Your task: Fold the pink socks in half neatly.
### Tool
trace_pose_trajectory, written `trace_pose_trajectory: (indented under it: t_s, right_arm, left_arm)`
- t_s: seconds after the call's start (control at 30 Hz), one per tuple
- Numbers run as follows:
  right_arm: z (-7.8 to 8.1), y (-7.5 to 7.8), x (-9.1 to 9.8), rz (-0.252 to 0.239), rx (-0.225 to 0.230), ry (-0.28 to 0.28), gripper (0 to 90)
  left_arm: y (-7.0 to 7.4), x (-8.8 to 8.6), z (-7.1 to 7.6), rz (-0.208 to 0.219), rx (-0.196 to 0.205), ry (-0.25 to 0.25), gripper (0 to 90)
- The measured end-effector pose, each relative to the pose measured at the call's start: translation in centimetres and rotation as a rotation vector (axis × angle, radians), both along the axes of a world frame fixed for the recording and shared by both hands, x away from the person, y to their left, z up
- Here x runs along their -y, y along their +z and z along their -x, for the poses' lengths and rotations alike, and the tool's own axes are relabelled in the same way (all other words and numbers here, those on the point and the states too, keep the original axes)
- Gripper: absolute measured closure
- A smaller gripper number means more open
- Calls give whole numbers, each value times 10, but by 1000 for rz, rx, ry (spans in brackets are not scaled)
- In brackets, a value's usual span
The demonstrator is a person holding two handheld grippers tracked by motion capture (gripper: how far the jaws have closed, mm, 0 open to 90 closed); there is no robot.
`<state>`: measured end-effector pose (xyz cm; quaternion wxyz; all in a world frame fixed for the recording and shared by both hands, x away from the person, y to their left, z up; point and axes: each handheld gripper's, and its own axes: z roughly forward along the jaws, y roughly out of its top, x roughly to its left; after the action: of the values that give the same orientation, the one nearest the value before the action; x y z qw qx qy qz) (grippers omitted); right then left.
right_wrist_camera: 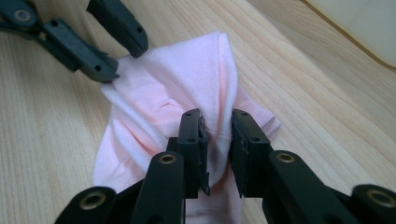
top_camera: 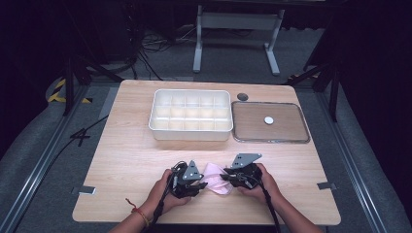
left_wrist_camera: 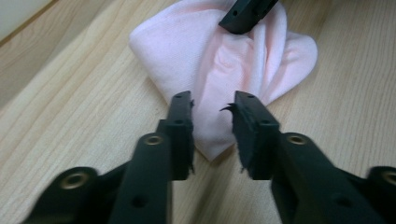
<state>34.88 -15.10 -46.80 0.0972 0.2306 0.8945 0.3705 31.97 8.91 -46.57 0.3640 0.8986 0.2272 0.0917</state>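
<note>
Forearms: nearest the high camera I see the person's two forearms coming in, a red cord on the left wrist (top_camera: 137,210), both hands meeting at the pink cloth (top_camera: 214,178).
High view, cloth: it lies on the table (top_camera: 126,150) near the front edge, well short of the white divided tray (top_camera: 190,115); left gripper (top_camera: 197,184) at its left side, right gripper (top_camera: 227,180) at its right.
High view, extras: beside the tray I get a flat framed board (top_camera: 270,122) with a small white disc (top_camera: 268,120) on it.
Left gripper view: my own two jaws stand apart, the cloth's (left_wrist_camera: 219,60) pointed corner lies between them, pads not pressing. I read that as a let-go or a re-grip.
Left view, bonus: the other gripper's tip (left_wrist_camera: 243,14) is down on the cloth's far fold.
Right gripper view: jaws clamped on a raised ridge of the cloth (right_wrist_camera: 182,88); the left gripper's parted jaws (right_wrist_camera: 114,53) hover at the far corner.
Risk one: with one pinch holding, I reckon a lift or pull lets the loose half flop open and undo the fold.
Risk two: a shallow bite on that ridge may slide off.
Risk three: if the left closes late, I think it may nip wood instead of fabric.
</note>
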Motion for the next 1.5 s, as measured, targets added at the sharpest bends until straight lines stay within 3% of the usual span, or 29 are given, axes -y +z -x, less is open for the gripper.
trace_pose_trajectory:
  t_s: [0.13, 0.27, 0.43, 0.6, 0.73, 0.8, 0.93, 1.03, 1.3, 1.33, 1.5]
  right_arm:
    - [1, 1, 0, -6, 9, 5, 695]
    - [2, 6, 2, -33, 23, -8, 613]
    - [7, 14, 4, -40, 70, -8, 595]
    - [13, 21, 9, -69, 94, 3, 671]
    - [20, 22, 4, -68, 103, 59, 740]
    - [23, 21, 0, -62, 93, 84, 755]
    - [24, 12, -6, 14, 60, 123, 767]
    - [23, 5, -7, 39, 36, 125, 770]
    - [19, -1, -3, -1, -4, 117, 777]
    - [19, -1, -3, -2, -2, 119, 778]
    - [20, -1, -5, 7, 9, 108, 778]
  left_arm:
    - [5, -9, -2, 63, -4, 53, 547]
    - [-1, -17, -9, 98, -68, 94, 522]
    - [-6, -17, -12, 89, -80, 98, 500]
    - [-10, -14, -13, 89, -92, 102, 481]
    - [-12, -12, -12, 80, -85, 94, 480]
    - [-12, -11, -12, 74, -79, 86, 478]
    - [-13, -12, -12, 70, -82, 84, 470]
    - [-13, -11, -12, 72, -80, 82, 467]
    - [-13, -10, -12, 90, -103, 77, 475]
    - [-14, -9, -12, 108, -115, 66, 475]
    - [-13, -4, -12, 120, -129, 46, 601]
